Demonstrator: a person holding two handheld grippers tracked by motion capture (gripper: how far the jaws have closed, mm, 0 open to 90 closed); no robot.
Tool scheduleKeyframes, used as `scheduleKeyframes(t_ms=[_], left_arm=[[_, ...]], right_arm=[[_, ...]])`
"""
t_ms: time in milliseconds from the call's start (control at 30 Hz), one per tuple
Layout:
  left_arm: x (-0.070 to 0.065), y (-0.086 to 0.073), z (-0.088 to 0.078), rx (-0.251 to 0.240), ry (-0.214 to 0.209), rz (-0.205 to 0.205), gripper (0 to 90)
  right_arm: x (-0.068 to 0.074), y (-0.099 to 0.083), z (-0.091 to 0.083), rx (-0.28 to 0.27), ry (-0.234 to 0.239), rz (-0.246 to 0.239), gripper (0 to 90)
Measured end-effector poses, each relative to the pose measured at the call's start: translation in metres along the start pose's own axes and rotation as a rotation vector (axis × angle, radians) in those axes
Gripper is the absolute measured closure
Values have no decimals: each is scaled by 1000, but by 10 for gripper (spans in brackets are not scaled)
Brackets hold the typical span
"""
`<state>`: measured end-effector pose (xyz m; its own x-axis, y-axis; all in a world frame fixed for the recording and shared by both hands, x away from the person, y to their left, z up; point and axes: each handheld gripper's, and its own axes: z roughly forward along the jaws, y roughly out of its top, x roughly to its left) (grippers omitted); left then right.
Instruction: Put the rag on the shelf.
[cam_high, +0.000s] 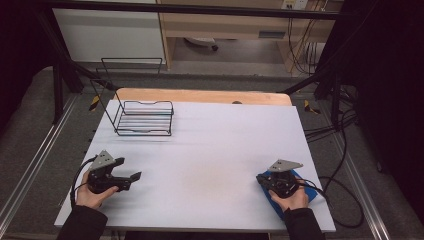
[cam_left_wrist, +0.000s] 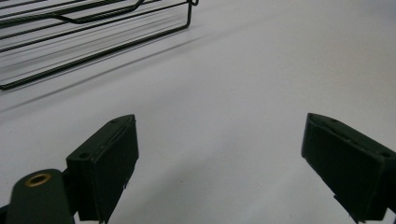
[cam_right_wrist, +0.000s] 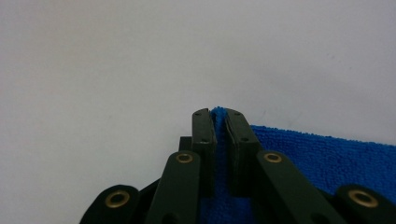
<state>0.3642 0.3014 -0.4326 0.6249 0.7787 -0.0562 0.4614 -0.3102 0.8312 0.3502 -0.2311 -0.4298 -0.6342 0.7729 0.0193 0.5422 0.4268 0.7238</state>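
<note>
The right gripper (cam_right_wrist: 220, 116) is clamped on a corner of the blue cloth (cam_right_wrist: 327, 158), which lies flat on the worktop (cam_high: 210, 150) (not lifted yet). The left gripper (cam_left_wrist: 219, 158) waits, jaws apart, holding nothing.

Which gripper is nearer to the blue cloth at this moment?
Right. The right gripper has its jaws shut on a corner of the blue cloth. The left gripper rests open across the table, well apart from it.
</note>
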Motion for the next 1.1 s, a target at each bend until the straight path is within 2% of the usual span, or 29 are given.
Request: scheduleKeyframes(t_ms=[200,267,467,567,833,1100], left_arm=[[0,0,0,-1,3,1,111],[0,0,0,2,5,1,110],[0,0,1,4,5,3,109],[0,0,1,4,5,2,108],[0,0,0,0,3,-1,108],[1,0,0,0,3,0,108]], right_arm=[[3,18,-2,-67,49,56,843],[6,24,1,-83,58,53,842],[17,41,13,-87,97,62,843],[21,48,19,-91,100,60,843],[45,73,50,-71,140,26,845],[62,92,73,-63,158,23,845]])
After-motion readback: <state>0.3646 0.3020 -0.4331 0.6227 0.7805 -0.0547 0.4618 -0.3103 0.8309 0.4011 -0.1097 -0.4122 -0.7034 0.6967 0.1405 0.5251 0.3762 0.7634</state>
